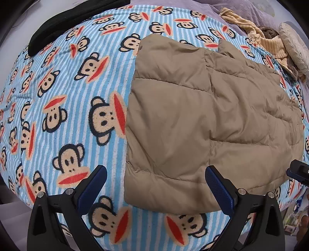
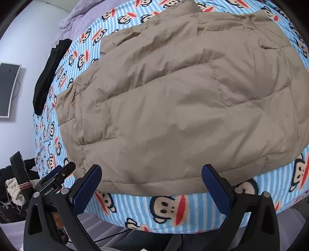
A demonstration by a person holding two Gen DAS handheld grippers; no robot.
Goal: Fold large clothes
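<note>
1. Your left tongs (image 1: 155, 185) were spread wide and held nothing; they hung over the near left corner of the tan quilted coat (image 1: 202, 115), one blue pad (image 1: 92, 191) above the blanket and the other above the coat's hem.
2. Your right tongs (image 2: 151, 185) were also wide and empty, hovering at the coat's (image 2: 173, 100) near hem, both blue pads (image 2: 216, 191) clear of the fabric as far as I could tell.
3. The coat lay flat and folded into a rough rectangle on the blue striped monkey-print blanket (image 1: 67, 96), with its near hem close to the blanket's front edge.
4. In the right view your left tongs' tip (image 2: 58, 173) showed at lower left, just beside the coat's corner.
5. A black garment (image 1: 73, 23) lay on the blanket's far left edge, well apart from the coat.
6. A yellow ribbed garment (image 1: 266, 42) and a pale quilted item (image 1: 295, 48) were piled at the far right, beyond the coat.
7. Purple bedding (image 1: 193, 5) ran along the far side.
8. A dark wall panel (image 2: 7, 88) hung to the left of the bed in the right view.
</note>
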